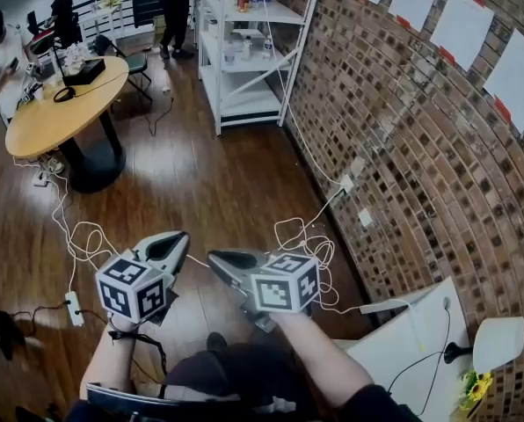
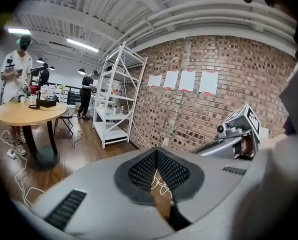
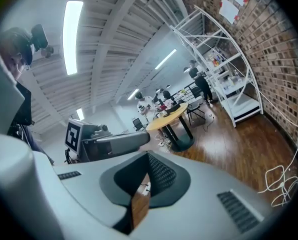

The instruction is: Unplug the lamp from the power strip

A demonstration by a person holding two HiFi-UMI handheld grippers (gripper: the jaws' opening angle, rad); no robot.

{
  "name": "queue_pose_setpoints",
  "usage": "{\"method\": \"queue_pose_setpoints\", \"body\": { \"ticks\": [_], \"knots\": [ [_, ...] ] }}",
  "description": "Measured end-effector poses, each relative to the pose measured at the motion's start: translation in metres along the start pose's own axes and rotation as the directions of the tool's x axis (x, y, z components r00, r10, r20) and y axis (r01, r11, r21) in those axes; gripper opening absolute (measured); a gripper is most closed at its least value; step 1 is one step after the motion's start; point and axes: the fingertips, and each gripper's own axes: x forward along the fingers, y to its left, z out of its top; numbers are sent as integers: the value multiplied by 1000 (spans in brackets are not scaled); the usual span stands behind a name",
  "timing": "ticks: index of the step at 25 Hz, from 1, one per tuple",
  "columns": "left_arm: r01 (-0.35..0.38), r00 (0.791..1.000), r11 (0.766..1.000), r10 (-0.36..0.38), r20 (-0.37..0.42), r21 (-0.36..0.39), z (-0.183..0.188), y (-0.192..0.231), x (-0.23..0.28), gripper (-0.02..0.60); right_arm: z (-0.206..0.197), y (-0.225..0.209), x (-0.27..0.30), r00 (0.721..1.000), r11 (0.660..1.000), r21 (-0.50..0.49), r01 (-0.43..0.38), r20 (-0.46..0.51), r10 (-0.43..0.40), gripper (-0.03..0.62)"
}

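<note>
Currently neither claw is on the task's things.

Left claw (image 1: 176, 240): jaws closed tip to tip with nothing between them. Only floor (image 1: 200, 174) and a bit of white cable show through the slit behind the tips.

Right claw (image 1: 216, 258): jaws likewise together, empty.

Both claws are held side by side over the wood floor, pointing away from the person and slightly down. Their tips are near each other but apart.

Lamp (image 1: 499, 343): white shade on a dark stem. It stands at the counter's (image 1: 411, 341) right edge, against the brick wall (image 1: 420, 148). Yellow flowers (image 1: 473, 385) are just beside it, toward the near-right corner. A thin black cord (image 1: 418, 369) runs from the lamp's foot across the counter toward the near edge, and its end is out of view.

Strip (image 1: 383, 306): white, lying at the counter's far-left corner. A white cable leads from it to a loose coil (image 1: 302, 236) on the floor, then up to a wall socket (image 1: 345, 183). I cannot tell whether the lamp's plug sits in the strip.

Both claws are well apart from lamp and strip, the right claw being the nearer.

A floor strip (image 1: 73, 309), also white, lies left of the left claw with its own tangle of cable.
</note>
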Motion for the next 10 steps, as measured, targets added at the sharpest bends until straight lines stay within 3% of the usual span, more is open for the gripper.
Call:
{"method": "queue_pose_setpoints", "body": {
  "ticks": [10],
  "knots": [
    [-48, 998, 999, 48, -34, -2, 11, 0, 41, 12, 14, -41, -6, 999, 998, 38, -46, 1, 46, -3]
  ]
}}
